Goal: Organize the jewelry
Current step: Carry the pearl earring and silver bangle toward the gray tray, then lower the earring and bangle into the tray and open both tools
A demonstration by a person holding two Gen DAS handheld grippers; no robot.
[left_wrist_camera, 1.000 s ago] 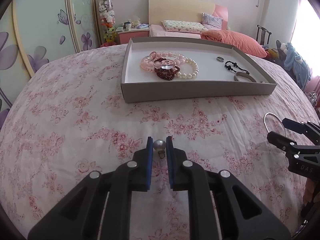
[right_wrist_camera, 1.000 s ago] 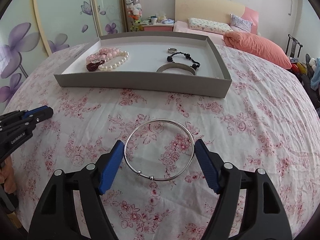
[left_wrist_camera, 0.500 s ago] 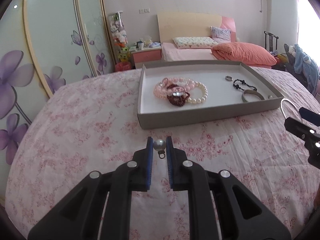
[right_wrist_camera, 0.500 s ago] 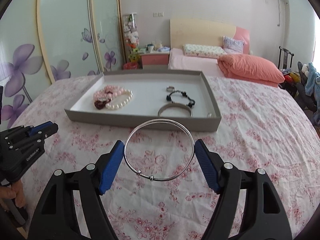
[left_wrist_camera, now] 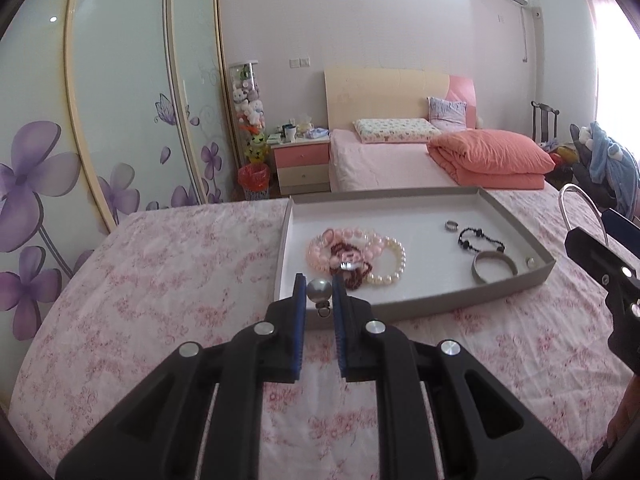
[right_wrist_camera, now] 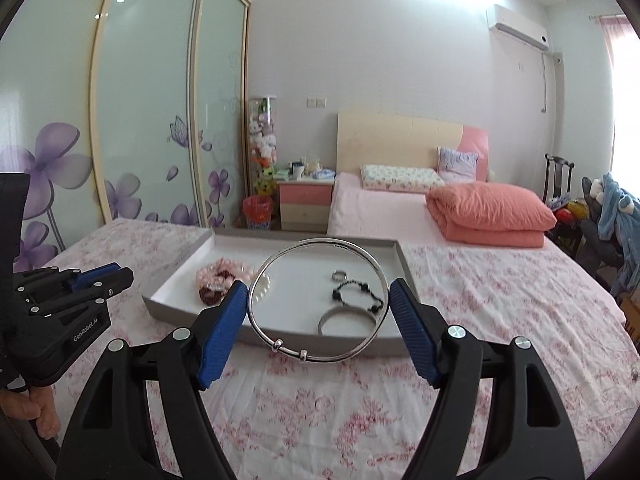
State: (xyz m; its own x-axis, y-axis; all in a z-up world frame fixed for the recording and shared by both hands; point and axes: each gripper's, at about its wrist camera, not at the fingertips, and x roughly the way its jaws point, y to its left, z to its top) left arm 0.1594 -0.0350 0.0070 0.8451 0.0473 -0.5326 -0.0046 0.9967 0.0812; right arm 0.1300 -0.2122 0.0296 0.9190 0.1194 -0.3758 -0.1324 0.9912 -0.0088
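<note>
- silver bangle (right_wrist_camera: 318,300) looks stiff, light and slick, so pinching it across its width like this seems right
- right gripper (right_wrist_camera: 318,308) is spread wide, pads pressing its rim on both sides, up in the air just short of the tray (right_wrist_camera: 176,310)
- left gripper (left_wrist_camera: 319,292) is nearly closed, clamping a small silver bead pendant (left_wrist_camera: 319,291) at the tray's near edge; tiny and round, probably slips easily

Your grippers (left_wrist_camera: 319,280) (right_wrist_camera: 318,300) are black with silver screws, ribbed blue pads (right_wrist_camera: 412,332) and seemingly "GenRobot.AI" lettering.
</note>
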